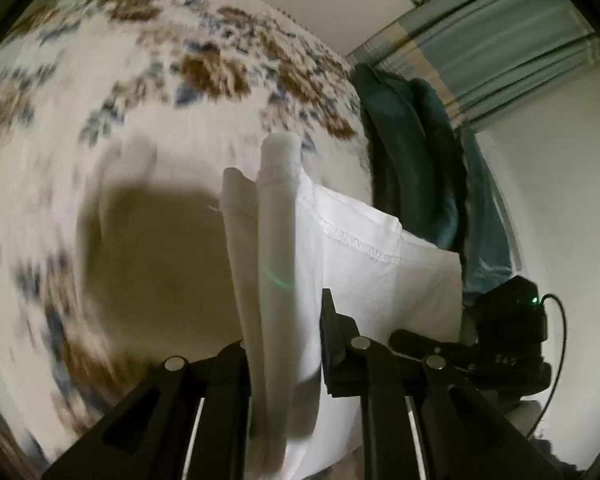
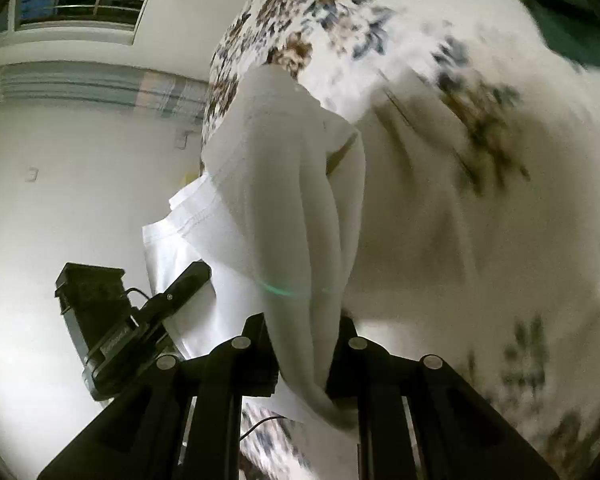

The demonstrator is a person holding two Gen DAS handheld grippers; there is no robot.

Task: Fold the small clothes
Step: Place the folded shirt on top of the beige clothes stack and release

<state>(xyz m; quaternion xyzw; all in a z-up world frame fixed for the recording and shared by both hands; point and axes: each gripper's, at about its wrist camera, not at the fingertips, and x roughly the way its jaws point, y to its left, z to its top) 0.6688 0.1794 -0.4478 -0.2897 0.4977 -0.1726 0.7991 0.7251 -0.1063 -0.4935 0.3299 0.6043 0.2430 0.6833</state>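
White garment (image 1: 340, 248), thin and plain, stitched hem along one edge, pulled up off the floral bedspread (image 1: 100, 100) and stretched between both tools. Gathered into a narrow upright bunch in the left tool (image 1: 276, 184), long axis following the fingers toward the bedspread, loose panel spreading to the right with the hem slanting down. Left tool closed tight on that bunch. In the right wrist view, same garment (image 2: 276, 200) draped as a long fold over the right tool (image 2: 304, 360), pinched low between closed jaws, long axis pointing away up toward the bedspread (image 2: 480, 240). Other tool (image 2: 168, 312) visible beyond the cloth at left. Dark green fabric (image 1: 412, 160) hanging beside the bed; blurred shadow on the bedspread beneath.
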